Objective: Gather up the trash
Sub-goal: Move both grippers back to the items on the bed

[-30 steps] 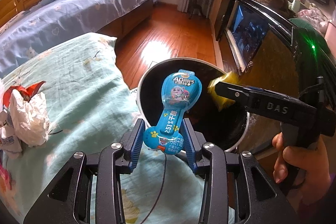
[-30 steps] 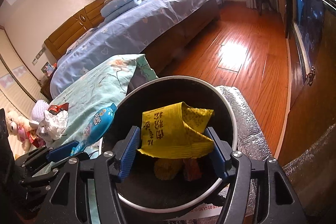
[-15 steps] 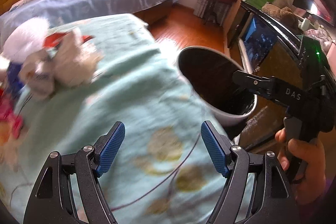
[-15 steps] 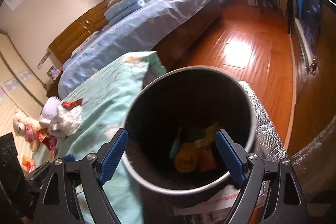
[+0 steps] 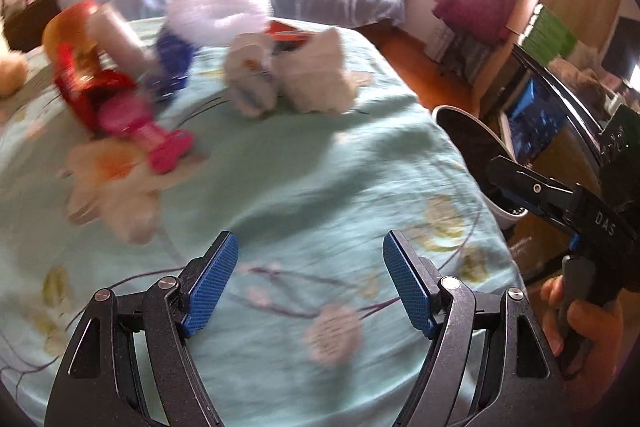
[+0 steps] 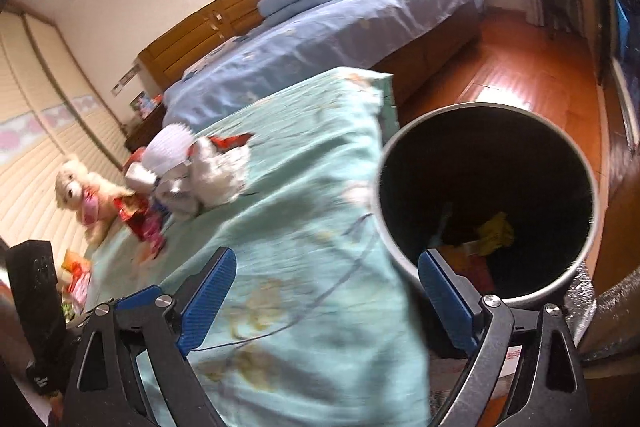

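Observation:
My left gripper (image 5: 310, 275) is open and empty above the teal bedspread (image 5: 320, 167). Ahead of it lies a blurred pile of trash: crumpled white tissue (image 5: 316, 79), a red wrapper (image 5: 80, 87), a pink wrapper (image 5: 156, 139) and a blue-and-white item (image 5: 176, 59). My right gripper (image 6: 326, 291) is open and empty at the bed's edge, beside the round bin (image 6: 596, 187). A yellow wrapper (image 6: 496, 231) and other trash lie at the bin's bottom. The pile shows in the right wrist view (image 6: 200, 171) too. The bin (image 5: 472, 135) and right gripper (image 5: 520, 183) show at the left view's right.
A second bed with a blue cover (image 6: 340, 31) stands beyond a wooden floor (image 6: 520, 67). A plush dog (image 6: 84, 191) lies at the bed's far side. A dark cabinet (image 5: 560, 115) stands to the right of the bin.
Both grippers opened and dropped their wrappers, blue and yellow, into the bin. The left gripper swung left over the bed toward the trash pile. The right gripper shifted left off the bin.

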A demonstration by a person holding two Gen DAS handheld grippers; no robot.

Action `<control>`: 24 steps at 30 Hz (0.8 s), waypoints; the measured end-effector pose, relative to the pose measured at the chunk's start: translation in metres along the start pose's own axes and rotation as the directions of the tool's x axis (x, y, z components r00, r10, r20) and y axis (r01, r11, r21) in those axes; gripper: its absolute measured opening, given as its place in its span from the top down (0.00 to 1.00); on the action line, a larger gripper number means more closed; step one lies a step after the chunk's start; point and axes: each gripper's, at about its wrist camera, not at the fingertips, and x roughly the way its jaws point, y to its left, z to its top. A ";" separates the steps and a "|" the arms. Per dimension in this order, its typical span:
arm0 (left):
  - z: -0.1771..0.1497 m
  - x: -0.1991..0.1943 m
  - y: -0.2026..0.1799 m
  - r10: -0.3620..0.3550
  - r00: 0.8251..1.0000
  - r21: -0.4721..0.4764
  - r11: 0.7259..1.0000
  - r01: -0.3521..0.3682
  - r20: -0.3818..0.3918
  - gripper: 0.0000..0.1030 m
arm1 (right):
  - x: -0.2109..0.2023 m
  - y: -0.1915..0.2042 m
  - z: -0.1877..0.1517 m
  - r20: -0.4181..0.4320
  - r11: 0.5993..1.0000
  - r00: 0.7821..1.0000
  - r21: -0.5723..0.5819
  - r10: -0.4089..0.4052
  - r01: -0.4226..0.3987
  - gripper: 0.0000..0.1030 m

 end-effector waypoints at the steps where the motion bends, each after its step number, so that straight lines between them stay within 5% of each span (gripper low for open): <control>1: -0.001 -0.002 0.004 0.006 1.000 -0.010 1.000 -0.006 0.003 0.25 | 0.002 0.005 -0.001 -0.006 1.000 1.000 -0.008 0.007 -0.007 0.09; 24: 0.021 -0.005 0.079 0.129 0.991 -0.191 0.974 -0.122 0.025 0.25 | 0.060 0.080 0.008 -0.065 0.989 0.996 -0.134 0.055 -0.064 0.09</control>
